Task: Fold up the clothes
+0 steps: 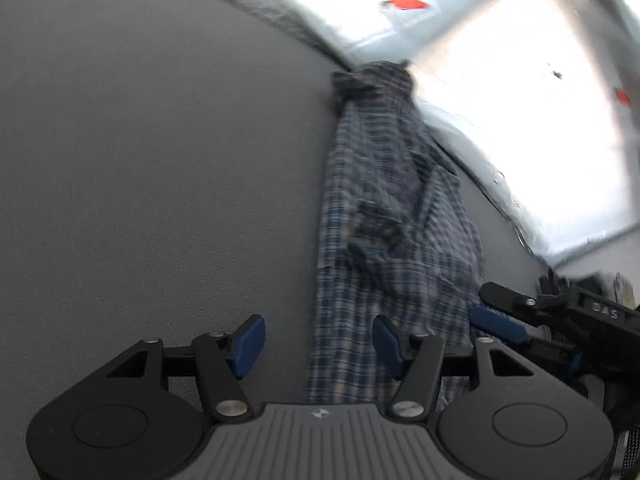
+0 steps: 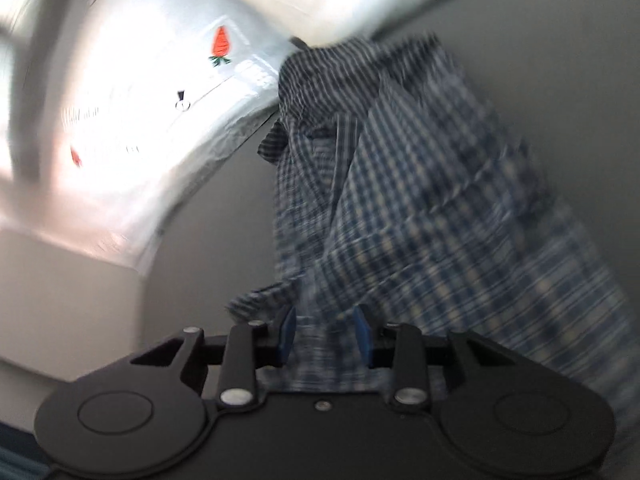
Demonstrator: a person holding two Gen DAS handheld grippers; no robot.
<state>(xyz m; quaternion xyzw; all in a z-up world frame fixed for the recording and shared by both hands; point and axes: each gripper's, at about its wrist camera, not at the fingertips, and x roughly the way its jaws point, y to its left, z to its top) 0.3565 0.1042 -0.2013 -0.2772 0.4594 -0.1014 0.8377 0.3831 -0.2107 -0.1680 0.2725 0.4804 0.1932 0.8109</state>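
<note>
A blue and white checked shirt (image 1: 392, 200) lies in a long bunched strip on the grey table (image 1: 160, 160), its collar end at the far edge. My left gripper (image 1: 319, 346) stands open over the shirt's near left edge; its right pad is above the fabric and its left pad above bare table. The right gripper (image 1: 480, 304) comes in from the right at the shirt's near right edge. In the right wrist view the shirt (image 2: 420, 200) runs away from my right gripper (image 2: 325, 340). Its jaws are narrow, with fabric filling the gap between the blue pads, and no clear pinch shows.
A white plastic sheet printed with orange carrots (image 1: 520, 100) lies beyond the table's far edge, by the shirt's collar end, and shows again (image 2: 140, 100) in the right wrist view. Bare grey table (image 2: 224, 220) spreads to the left of the shirt.
</note>
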